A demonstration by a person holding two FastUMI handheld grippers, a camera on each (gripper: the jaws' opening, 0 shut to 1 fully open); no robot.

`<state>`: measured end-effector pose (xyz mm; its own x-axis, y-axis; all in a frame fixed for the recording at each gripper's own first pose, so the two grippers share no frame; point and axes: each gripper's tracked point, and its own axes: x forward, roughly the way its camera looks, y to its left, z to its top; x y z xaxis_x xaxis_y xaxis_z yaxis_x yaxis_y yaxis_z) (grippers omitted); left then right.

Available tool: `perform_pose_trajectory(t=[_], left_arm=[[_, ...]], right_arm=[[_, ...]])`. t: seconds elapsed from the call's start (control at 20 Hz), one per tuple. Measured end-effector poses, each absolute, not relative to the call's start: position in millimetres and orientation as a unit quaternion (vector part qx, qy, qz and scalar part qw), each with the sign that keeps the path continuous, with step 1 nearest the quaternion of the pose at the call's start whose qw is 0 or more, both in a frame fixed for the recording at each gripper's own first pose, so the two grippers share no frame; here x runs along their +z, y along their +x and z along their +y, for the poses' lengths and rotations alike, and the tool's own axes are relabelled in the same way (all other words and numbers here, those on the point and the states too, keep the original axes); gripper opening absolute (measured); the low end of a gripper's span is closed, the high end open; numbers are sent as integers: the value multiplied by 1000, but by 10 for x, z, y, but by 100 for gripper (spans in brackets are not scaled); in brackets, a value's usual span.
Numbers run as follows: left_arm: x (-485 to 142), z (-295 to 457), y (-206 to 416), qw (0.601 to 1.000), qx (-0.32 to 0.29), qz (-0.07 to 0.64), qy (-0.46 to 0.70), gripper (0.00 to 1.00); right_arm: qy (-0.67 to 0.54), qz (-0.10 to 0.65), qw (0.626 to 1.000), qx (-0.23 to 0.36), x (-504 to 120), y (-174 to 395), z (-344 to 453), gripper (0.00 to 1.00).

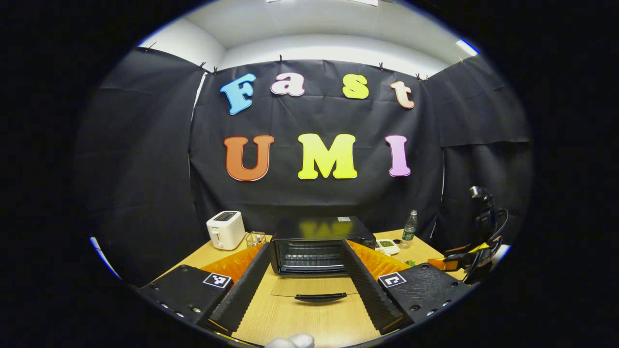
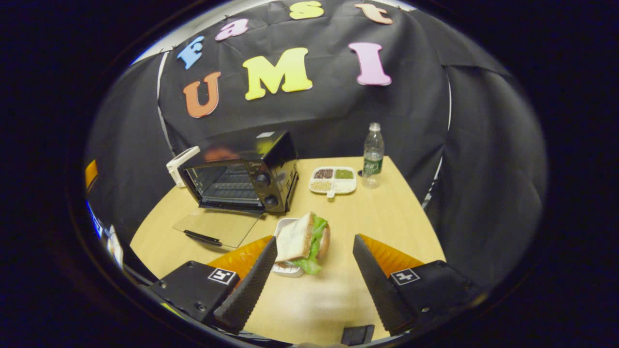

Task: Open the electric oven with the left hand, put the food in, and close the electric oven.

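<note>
The electric oven (image 1: 319, 244) stands at centre frame on the wooden table (image 1: 309, 319), its glass door (image 1: 314, 290) folded flat toward the camera. A white toaster (image 1: 225, 229) sits to its left, a water bottle (image 1: 410, 226) to its right. The right gripper view adds a sandwich (image 2: 302, 239) on a small white tray (image 2: 286, 267) at lower centre, and a divided dish (image 2: 333, 180) beside the bottle. The left gripper (image 1: 309, 285) is spread wide, holding nothing, aimed level at the oven. The right gripper (image 2: 314, 270) is likewise spread, empty, angled down over the sandwich.
</note>
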<state>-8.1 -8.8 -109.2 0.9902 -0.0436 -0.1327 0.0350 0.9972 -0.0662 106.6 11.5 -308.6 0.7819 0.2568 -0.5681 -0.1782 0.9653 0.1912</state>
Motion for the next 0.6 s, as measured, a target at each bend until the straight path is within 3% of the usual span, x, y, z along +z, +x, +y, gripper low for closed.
perform_pose_trajectory(t=[0.35, 0.4, 0.5, 0.55, 0.6], left_arm=[[-996, -155, -19, 996, 26, 83, -16, 95], [-1003, -165, 8, 996, 31, 86, -13, 95], [-1002, -182, 41, 995, 47, 93, -9, 95], [-989, -195, 53, 994, 55, 94, -9, 95], [-982, -210, 78, 993, 62, 95, -8, 95]], right_arm=[[138, 382, 896, 179, -3617, 1486, 305, 96], [140, 393, 890, 186, -3670, 1555, 320, 84], [151, 404, 881, 196, -3755, 1687, 337, 82], [157, 413, 873, 204, -3792, 1717, 359, 95], [165, 424, 864, 216, -3820, 1735, 396, 81]])
